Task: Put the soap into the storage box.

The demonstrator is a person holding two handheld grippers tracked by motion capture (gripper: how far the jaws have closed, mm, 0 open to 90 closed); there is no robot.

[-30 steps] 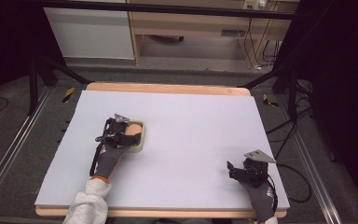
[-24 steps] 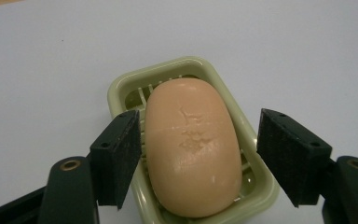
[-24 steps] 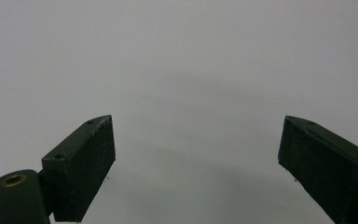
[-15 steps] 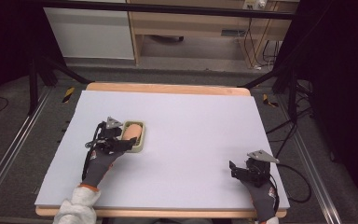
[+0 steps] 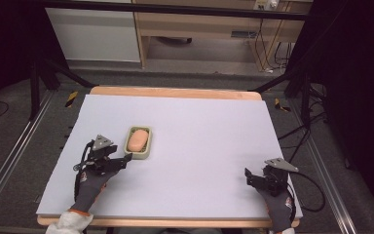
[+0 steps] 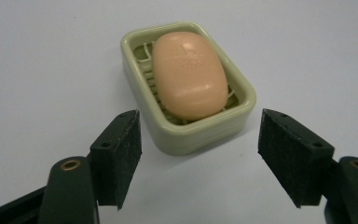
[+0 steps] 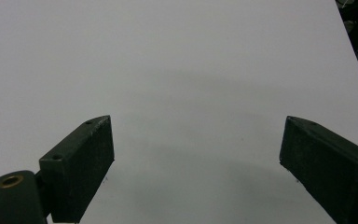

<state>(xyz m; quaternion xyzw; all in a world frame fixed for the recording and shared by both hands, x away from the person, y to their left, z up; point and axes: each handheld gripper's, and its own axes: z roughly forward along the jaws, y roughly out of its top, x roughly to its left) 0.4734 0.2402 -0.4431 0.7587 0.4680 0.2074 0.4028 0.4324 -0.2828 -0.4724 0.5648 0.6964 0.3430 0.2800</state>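
Gaping wide, the left gripper [image 6: 198, 158] held nothing between its black pads [image 6: 121, 154], which stood clear of everything on the table [image 5: 199, 146]. Just ahead of the jaws sat a pale green soap dish [image 6: 186, 135], its near corner lying close to the gap between the pads but not inside it and not touched by either one. A peach-coloured bar of soap [image 6: 189, 74] lay in the dish on its ribbed floor, lengthwise and roughly centred, with faint lettering pressed into its top.

From the high view, the left gripper [image 5: 121, 162] rested near the table's left side, in a gloved hand [image 5: 90, 185], and the soap dish [image 5: 139, 152] stood just beyond and to the right of its tips, with the soap [image 5: 138, 141] inside.

The right gripper [image 7: 196, 163] was likewise spread wide and empty, looking over bare white tabletop [image 7: 191, 70]. In the high view it [image 5: 251, 178] sat near the table's front right corner, well apart from the dish.
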